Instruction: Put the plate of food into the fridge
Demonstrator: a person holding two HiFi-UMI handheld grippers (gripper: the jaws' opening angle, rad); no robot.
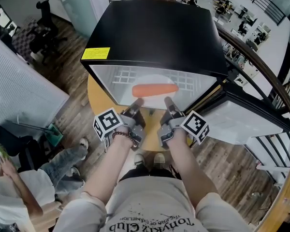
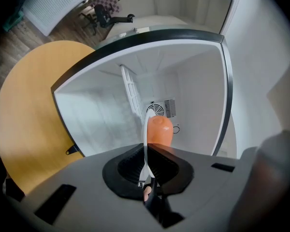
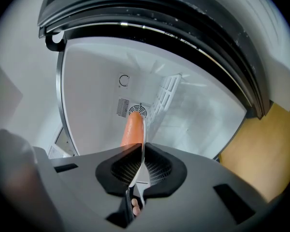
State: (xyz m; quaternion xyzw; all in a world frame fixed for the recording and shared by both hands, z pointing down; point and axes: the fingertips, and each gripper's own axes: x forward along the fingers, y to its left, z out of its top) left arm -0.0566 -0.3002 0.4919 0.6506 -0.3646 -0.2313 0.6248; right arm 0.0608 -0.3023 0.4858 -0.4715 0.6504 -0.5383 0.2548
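A white plate [image 1: 153, 80] carries a long orange piece of food [image 1: 154, 89] and sits inside the mouth of the open black mini fridge [image 1: 154, 33]. Its near rim is pinched from both sides: my left gripper [image 1: 137, 102] is shut on the left part, my right gripper [image 1: 168, 102] on the right part. In the left gripper view the plate [image 2: 146, 139] shows edge-on between the shut jaws of the left gripper [image 2: 146, 167], the food [image 2: 160, 129] just beyond. The right gripper view shows the same: plate [image 3: 143, 151], food [image 3: 133, 129], right gripper [image 3: 137, 167].
The fridge stands on a round wooden table [image 1: 97, 98]. Its door [image 1: 244, 117] hangs open to the right. A white wire shelf [image 1: 125, 75] lies inside, a fan vent [image 2: 157, 109] on the back wall. A seated person [image 1: 19, 192] is at lower left; a curved railing [image 1: 275, 88] runs on the right.
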